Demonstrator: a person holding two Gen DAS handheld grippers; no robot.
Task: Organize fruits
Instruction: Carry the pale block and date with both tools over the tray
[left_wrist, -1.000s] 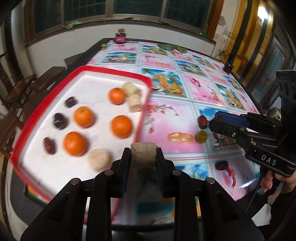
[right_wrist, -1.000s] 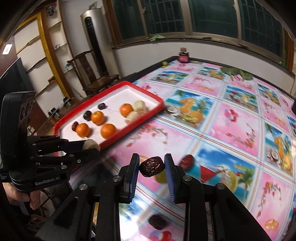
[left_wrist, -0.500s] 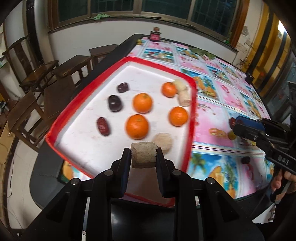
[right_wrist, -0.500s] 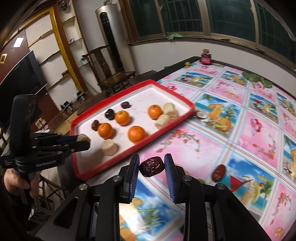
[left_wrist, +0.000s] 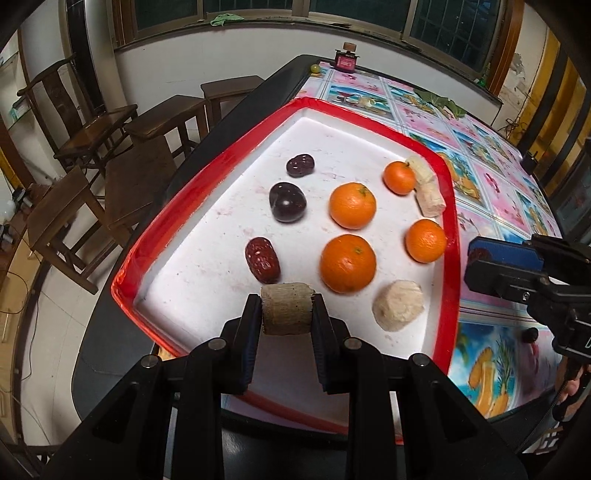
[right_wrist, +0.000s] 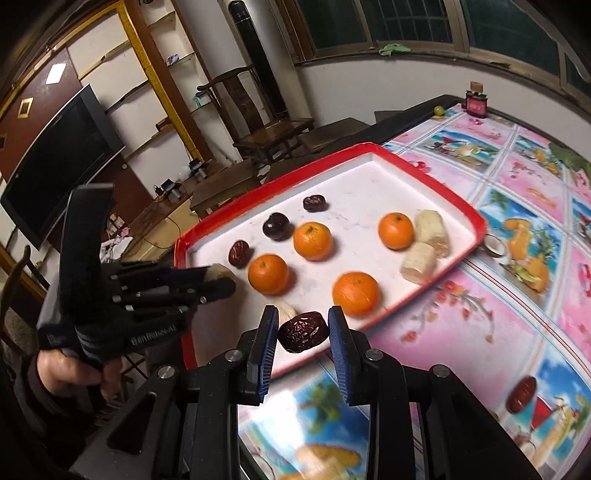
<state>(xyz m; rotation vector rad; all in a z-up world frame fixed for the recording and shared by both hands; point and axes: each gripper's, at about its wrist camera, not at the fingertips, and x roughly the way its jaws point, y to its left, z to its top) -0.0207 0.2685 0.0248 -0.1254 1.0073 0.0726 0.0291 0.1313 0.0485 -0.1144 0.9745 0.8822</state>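
The red tray (left_wrist: 451, 206) holds most fruit; the left gripper (left_wrist: 287, 314) clamps a pale chunk (left_wrist: 286, 308), the right gripper (right_wrist: 303, 332) a date (right_wrist: 303, 331), and another date (right_wrist: 521, 394) waits on the tablecloth.

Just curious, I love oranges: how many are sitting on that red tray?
4, all on the red tray: a small one at the far right, a larger one beside it, one nearer the middle, and one by the right rim. None seem hidden.

The right gripper (right_wrist: 303, 330) clamps a wrinkled dark date (right_wrist: 303, 331) over the red tray's (right_wrist: 476, 221) near rim; the left gripper (right_wrist: 218, 280) pinches a pale banana chunk (right_wrist: 220, 271) beside it.
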